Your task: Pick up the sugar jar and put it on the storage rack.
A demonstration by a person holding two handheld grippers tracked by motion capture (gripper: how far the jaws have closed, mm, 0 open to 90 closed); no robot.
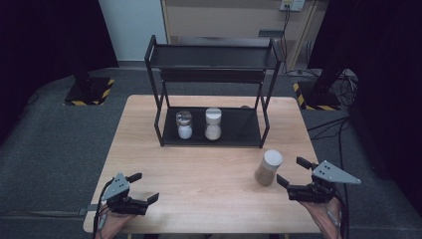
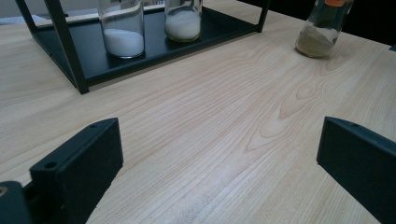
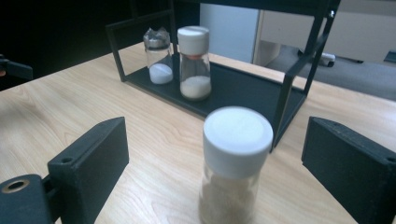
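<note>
Brown spice jar point(image 3: 236, 163) upright between wide jaws of right gripper point(image 1: 296, 175), untouched, table point(image 1: 209, 199)

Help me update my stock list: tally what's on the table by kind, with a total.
Spice jars: 3, namely the silver-lidded jar and the white-lidded jar on the rack's lower shelf, and the jar of brown powder on the table by the right gripper
Black racks: 1
Total: 4
</note>
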